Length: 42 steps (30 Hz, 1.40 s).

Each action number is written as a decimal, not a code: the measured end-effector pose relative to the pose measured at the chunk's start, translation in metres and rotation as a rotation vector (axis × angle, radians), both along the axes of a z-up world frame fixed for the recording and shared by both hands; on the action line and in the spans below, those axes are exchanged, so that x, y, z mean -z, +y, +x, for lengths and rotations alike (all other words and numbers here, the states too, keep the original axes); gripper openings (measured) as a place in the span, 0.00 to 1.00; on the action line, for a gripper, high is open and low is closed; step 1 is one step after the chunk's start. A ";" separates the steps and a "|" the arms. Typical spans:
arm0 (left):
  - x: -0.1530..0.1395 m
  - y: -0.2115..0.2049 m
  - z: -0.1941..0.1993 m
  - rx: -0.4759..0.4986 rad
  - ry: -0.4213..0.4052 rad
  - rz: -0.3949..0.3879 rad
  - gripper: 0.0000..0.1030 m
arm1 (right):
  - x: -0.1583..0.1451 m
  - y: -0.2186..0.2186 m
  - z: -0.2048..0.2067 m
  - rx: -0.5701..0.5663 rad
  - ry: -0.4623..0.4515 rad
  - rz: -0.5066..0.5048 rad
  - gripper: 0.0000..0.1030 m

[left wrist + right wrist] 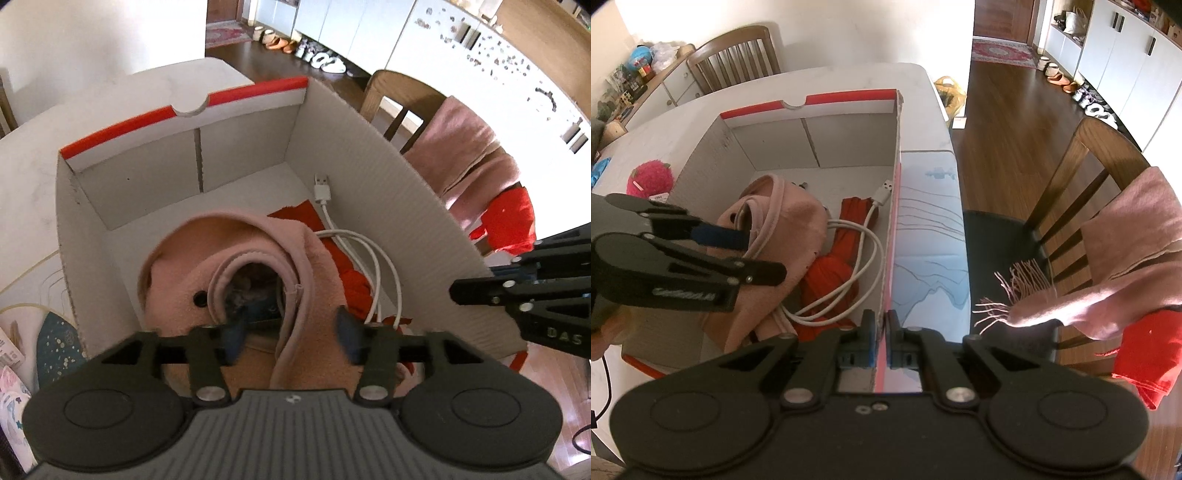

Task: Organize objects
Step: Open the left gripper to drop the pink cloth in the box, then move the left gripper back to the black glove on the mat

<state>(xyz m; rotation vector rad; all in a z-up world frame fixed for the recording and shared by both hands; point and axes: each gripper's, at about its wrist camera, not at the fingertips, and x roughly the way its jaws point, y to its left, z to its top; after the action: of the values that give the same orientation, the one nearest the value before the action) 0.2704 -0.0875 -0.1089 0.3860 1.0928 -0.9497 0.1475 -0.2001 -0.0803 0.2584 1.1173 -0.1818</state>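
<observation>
An open white cardboard box [177, 162] [849, 136] with red rims stands on the table. Inside lie a pink fleece hat [207, 266] [790, 221], a coiled white USB cable [369, 251] [864, 251] and a red cloth [343, 266] [834, 280]. My left gripper [291, 338] [742, 254] reaches down into the box and is open, its blue pads either side of the hat's folded band without pressing on it. My right gripper [881, 325] [458, 291] is shut on the top edge of the box's right wall.
A wooden chair [1089, 158] at the right carries a pink fringed scarf [1126, 258] [465, 155] and a red garment [1145, 354]. A pink plush strawberry [650, 179] lies left of the box. A pale blue placemat [931, 240] lies between the box and the table edge.
</observation>
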 end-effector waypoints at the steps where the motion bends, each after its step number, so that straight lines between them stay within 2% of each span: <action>1: -0.003 0.001 -0.002 -0.001 -0.007 -0.011 0.61 | 0.000 0.000 0.000 -0.001 0.001 -0.001 0.05; 8: -0.028 0.016 -0.009 -0.013 -0.033 -0.067 0.61 | 0.001 0.000 0.001 -0.004 0.005 -0.001 0.05; 17: -0.070 0.045 -0.023 -0.016 -0.074 -0.162 0.69 | 0.001 -0.001 0.001 -0.013 0.005 -0.001 0.05; 23: -0.087 0.072 -0.025 -0.061 -0.096 -0.197 0.73 | 0.000 0.000 0.002 -0.017 0.010 -0.004 0.05; 27: -0.096 0.099 -0.021 -0.116 -0.125 -0.214 0.81 | 0.000 0.000 0.003 -0.021 0.015 -0.006 0.05; 31: -0.102 0.131 -0.012 -0.199 -0.143 -0.237 0.82 | 0.000 0.000 0.003 -0.020 0.017 -0.003 0.05; 34: -0.103 0.155 -0.004 -0.266 -0.164 -0.233 0.88 | 0.000 -0.001 0.004 -0.019 0.020 -0.003 0.05; 36: -0.101 0.171 0.000 -0.311 -0.174 -0.221 0.99 | 0.000 -0.001 0.004 -0.020 0.022 -0.003 0.05; 42: -0.087 0.213 0.016 -0.447 -0.216 -0.180 1.00 | 0.000 -0.001 0.005 -0.017 0.026 -0.002 0.05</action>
<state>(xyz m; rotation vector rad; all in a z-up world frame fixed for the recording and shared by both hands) 0.2864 0.1258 -0.0219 0.0848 0.8401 -0.5861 0.1521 -0.2007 -0.0807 0.2455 1.1452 -0.1718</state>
